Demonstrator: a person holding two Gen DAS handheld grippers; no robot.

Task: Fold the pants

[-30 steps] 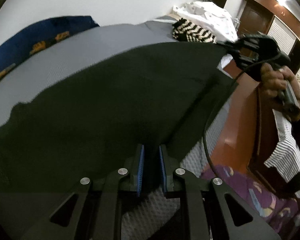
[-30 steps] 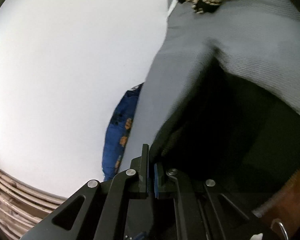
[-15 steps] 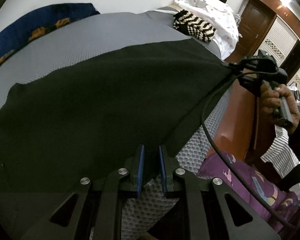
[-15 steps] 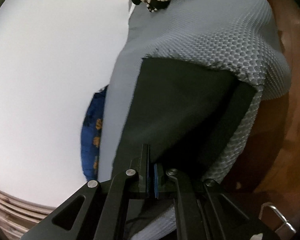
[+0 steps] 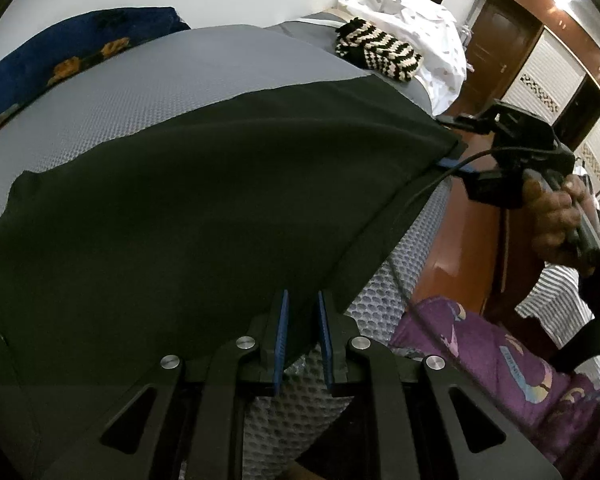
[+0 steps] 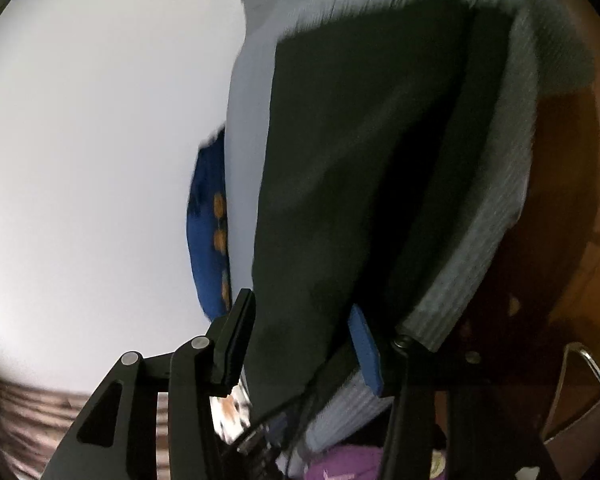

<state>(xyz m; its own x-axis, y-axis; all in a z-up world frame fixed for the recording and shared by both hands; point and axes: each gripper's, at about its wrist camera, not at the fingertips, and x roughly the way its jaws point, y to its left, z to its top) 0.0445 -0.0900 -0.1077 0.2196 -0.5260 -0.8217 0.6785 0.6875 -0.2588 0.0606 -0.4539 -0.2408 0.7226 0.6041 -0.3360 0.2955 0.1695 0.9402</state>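
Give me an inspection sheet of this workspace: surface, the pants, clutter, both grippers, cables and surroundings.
Surface: grey mesh mattress, wooden bed frame along its edge.
Job's things: black pants spread flat, one edge hanging over the mattress side.
Clutter: striped knit item, white cloth, blue cloth, purple fabric.
Grippers: left gripper shut on the pants edge; right gripper has just been opening, pants corner between its jaws, unpressed.
Cables: black cable trailing from the right gripper.
Surroundings: white wall, wooden door.

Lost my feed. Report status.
Left claw shut on pants. Right claw just opened, pants edge loose between its jaws. Pants flat on bed. Nothing blocking.
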